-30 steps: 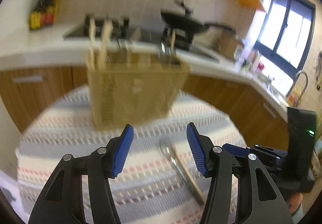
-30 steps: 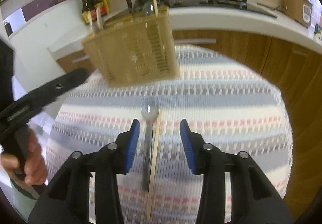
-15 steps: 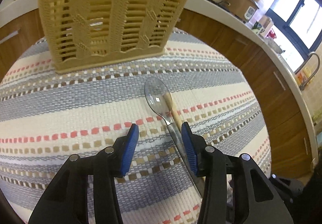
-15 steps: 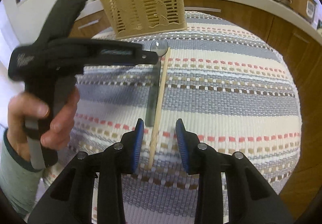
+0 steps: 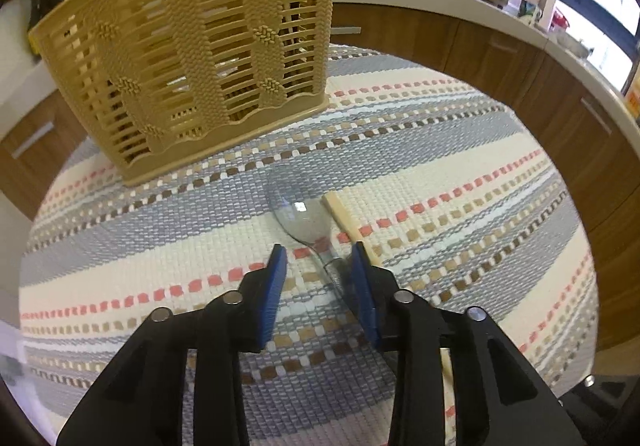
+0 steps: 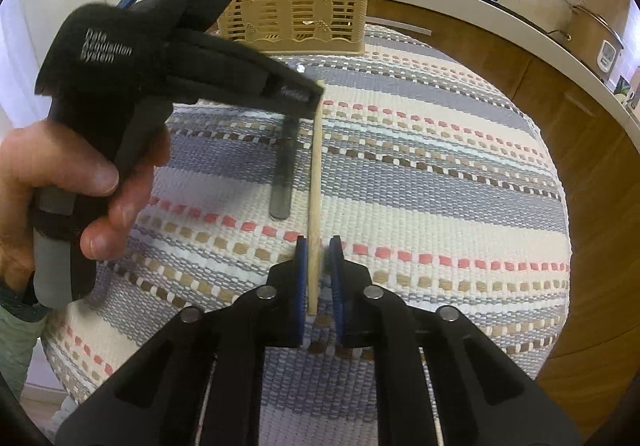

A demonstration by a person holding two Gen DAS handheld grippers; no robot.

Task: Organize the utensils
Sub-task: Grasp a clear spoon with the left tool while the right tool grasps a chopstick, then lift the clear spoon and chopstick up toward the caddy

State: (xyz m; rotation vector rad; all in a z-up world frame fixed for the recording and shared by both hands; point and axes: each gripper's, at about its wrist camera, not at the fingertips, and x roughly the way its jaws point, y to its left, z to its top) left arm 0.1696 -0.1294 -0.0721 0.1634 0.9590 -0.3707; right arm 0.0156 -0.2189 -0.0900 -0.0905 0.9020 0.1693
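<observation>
Left gripper (image 5: 320,266) fingers part-open, straddling spoon (image 5: 300,213) neck, mid-frame; right gripper (image 6: 319,270) fingers narrow around chopstick (image 6: 315,181), contact unclear.

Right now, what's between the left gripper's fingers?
In the left wrist view, the spoon's neck lies between the left gripper's open fingers, on the striped cloth; the wooden stick lies just outside its right finger.

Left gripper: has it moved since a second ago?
Yes. The left gripper dropped toward the table, closing on the spoon in front of the basket.
</observation>
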